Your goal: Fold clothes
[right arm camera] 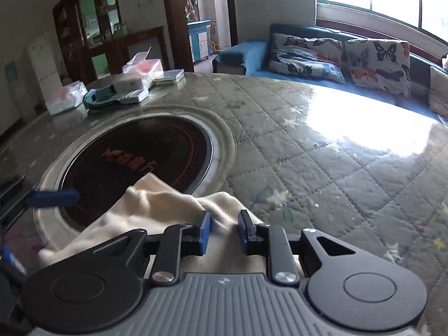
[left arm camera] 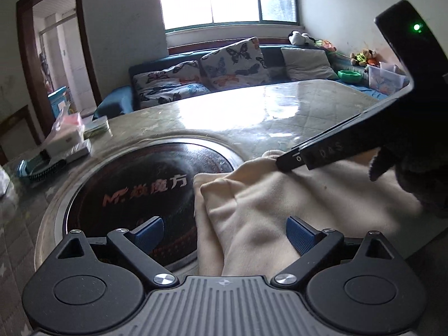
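1. Cream garment [left arm camera: 268, 207] lies bunched on the counter [right arm camera: 322, 151], its left edge spilling over the rim of the dark round hob plate [left arm camera: 145, 184] set into the quilted cover.
2. We judge the step in hand to be a re-grip midway through a fold: the cloth is already doubled over itself and sits in a soft heap, not yet a flat packet.
3. Our left tool [left arm camera: 224, 235] stands with its blue pads wide apart, one pad over the hob plate and one over the cloth, holding nothing.
4. Our right tool [right arm camera: 224, 232] has its pads narrowly apart with a ridge of cloth between them; whether they actually pinch it we cannot tell.
5. Next, we think, the left tool needs to settle on a free edge and close, so both can pull the layer taut before laying it over.
6. Up close the fabric looks thick, fleecy and matte, with rounded folds and a seamed corner poking toward the hob plate.
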Available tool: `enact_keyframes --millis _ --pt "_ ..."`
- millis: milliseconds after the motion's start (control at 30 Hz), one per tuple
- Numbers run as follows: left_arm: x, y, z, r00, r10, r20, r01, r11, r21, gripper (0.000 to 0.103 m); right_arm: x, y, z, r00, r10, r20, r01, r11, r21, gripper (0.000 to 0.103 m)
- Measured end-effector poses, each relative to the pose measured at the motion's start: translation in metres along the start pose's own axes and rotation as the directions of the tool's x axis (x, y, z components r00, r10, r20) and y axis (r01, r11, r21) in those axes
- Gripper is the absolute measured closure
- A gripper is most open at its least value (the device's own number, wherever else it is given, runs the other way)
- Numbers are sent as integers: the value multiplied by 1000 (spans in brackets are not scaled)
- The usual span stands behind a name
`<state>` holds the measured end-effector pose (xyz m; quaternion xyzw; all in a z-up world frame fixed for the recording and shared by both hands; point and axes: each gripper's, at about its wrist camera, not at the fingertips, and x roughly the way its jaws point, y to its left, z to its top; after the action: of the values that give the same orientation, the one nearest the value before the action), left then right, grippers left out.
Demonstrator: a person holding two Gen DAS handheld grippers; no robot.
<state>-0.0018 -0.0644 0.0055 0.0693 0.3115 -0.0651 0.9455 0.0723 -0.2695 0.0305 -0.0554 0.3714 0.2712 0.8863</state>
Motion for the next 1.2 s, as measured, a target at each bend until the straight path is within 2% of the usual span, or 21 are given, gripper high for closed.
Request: enact_keyframes --millis 100,400,800,933,1067,1200 --pt "0 3 -2 1000 -12 -5 12 1000 -21 6 4 -1 0 1000 7 7 -7 1000 2 80" --pt "-25 -2 -21 999 -46 -3 45 999 -2 9 0 6 -2 1000 -19 -7 19 1000 -15 80" --pt "-75 -1 -53 992 -126 -28 125 992 -6 11 -29 33 -29 999 31 -26 -33 998 -56 80" --pt "-89 0 -49 993 -116 -1 116 993 18 10 -50 38 -34 999 48 3 -48 997 -57 79" --pt "-94 6 -33 991 -126 35 127 992 -24 11 -76 31 -36 999 26 44 -24 999 -44 79" --pt "-86 4 -17 984 -171 57 175 981 -79 12 -97 15 -50 999 -10 42 11 1000 -12 78"
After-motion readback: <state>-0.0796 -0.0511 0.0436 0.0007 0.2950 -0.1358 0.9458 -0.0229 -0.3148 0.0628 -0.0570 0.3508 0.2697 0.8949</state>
